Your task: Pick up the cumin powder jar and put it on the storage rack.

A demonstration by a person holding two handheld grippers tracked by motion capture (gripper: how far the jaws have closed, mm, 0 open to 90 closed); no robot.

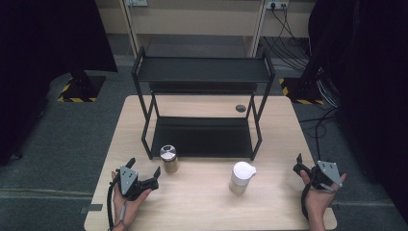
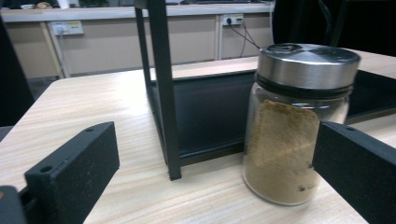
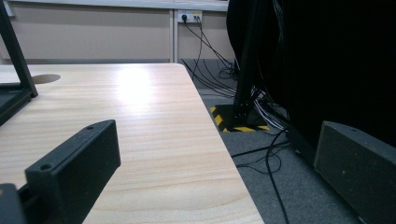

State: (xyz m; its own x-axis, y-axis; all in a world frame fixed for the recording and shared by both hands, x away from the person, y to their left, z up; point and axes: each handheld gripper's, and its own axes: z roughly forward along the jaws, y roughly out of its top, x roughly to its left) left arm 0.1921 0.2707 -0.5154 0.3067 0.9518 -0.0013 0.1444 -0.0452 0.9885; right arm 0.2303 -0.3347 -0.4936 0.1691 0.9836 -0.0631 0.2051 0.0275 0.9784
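Left gripper (image 1: pixel 145 170) released, jaws spread – spice jar (image 1: pixel 169 159) just beside its right jaw, untouched; right gripper (image 1: pixel 308 167) also released, well apart from jar

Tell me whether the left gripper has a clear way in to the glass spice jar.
Probably yes. The left gripper is open, and the spice jar stands just ahead, beside its right-hand jaw rather than centred. Bare table lies between. The rack's leg stands close left of the jar, so approach carefully.
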